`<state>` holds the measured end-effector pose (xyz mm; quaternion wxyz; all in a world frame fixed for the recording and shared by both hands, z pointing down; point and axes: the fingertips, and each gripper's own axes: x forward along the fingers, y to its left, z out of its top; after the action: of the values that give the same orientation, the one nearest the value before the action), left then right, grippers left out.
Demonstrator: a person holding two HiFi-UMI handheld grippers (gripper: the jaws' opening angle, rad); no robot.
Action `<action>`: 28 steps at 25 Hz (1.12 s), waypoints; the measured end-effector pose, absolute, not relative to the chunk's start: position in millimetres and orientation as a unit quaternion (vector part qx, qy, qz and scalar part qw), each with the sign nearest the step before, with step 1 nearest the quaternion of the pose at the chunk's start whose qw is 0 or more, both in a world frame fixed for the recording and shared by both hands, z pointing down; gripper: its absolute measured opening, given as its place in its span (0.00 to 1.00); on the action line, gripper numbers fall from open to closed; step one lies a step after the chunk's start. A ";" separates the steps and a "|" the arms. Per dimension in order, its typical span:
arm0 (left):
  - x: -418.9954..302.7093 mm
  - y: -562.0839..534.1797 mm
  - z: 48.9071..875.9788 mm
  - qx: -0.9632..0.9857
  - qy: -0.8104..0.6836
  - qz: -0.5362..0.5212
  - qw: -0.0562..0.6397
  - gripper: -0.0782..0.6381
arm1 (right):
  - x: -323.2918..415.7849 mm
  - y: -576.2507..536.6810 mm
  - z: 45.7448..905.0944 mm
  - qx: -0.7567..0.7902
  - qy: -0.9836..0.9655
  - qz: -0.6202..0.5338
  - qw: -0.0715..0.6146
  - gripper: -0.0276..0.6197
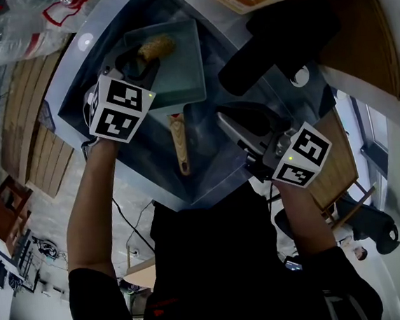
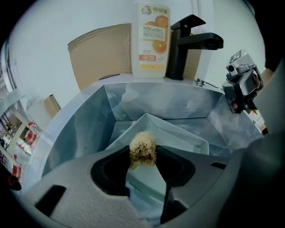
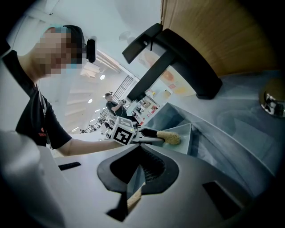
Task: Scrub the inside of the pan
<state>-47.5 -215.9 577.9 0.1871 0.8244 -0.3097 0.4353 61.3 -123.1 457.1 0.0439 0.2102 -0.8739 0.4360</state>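
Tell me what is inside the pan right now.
Only a loofah scrubber, clamped in the left gripper, over the pan's far end; the remaining floor looks bare. The gripper covers the near-left corner, and whether the scrubber touches the floor cannot be seen.

The person wears a black short-sleeved T-shirt (image 1: 217,260) with a small red mark (image 3: 41,132) on the chest. Up and to the left of the T-shirt, the left gripper (image 1: 146,55) has a pale grey body, black round the jaws, and carries a white left cube (image 1: 119,107) printed with black square markers. Up and to the T-shirt's right, the right gripper (image 1: 223,118) looks alike with its right cube (image 1: 301,154), and each cube shows a small green light.
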 end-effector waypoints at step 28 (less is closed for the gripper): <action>-53.5 -195.0 562.7 0.830 -0.282 0.449 0.170 0.36 | 29.2 -120.3 435.9 0.186 -0.886 0.422 0.046 0.05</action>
<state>-53.5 -195.0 562.7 0.1705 0.8304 -0.2822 0.4492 29.2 -120.3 435.9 0.0458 0.1857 -0.8860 0.4223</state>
